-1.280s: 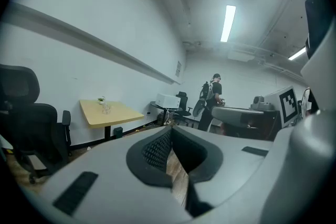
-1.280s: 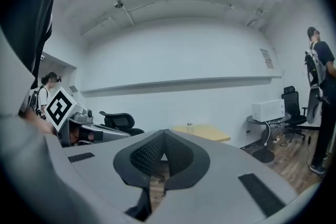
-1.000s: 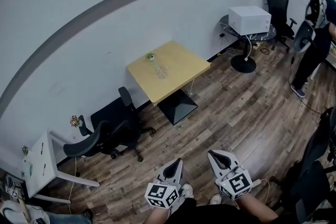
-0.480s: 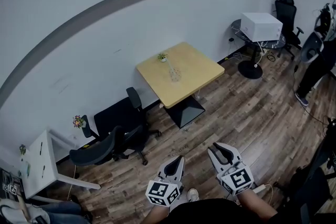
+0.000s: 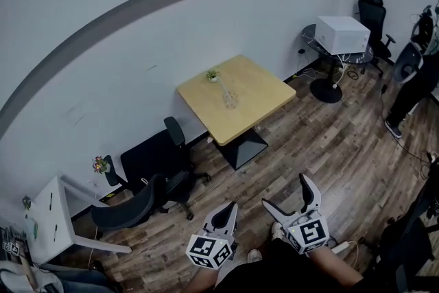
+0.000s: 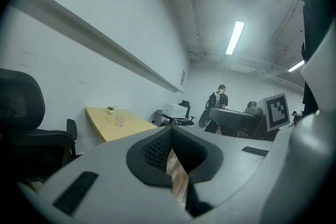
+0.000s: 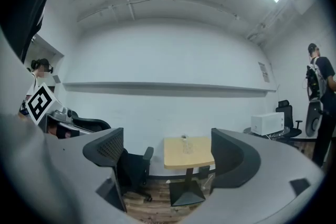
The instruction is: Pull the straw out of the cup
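Observation:
A clear cup [image 5: 230,99] stands on a square wooden table [image 5: 254,89] by the wall, well ahead of me; its straw is too small to make out. The cup [image 6: 119,119] shows small in the left gripper view and, as the cup [image 7: 187,147], between the jaws in the right gripper view. Low in the head view, my left gripper [image 5: 227,211] is shut with nothing in it. To its right, my right gripper [image 5: 286,192] has its jaws opening wide, nothing between them. Both are far from the table.
A small potted plant [image 5: 213,75] stands behind the cup. Black office chairs [image 5: 168,165] stand left of the table, on the wooden floor. A white box [image 5: 341,33] sits on a round table at right, and a person [image 5: 415,82] stands at the far right. A white desk [image 5: 51,219] is at lower left.
The right gripper's jaws have gone from shut to wide open. The head view has swung right, so the table sits a little further right; both grippers stay low in the picture.

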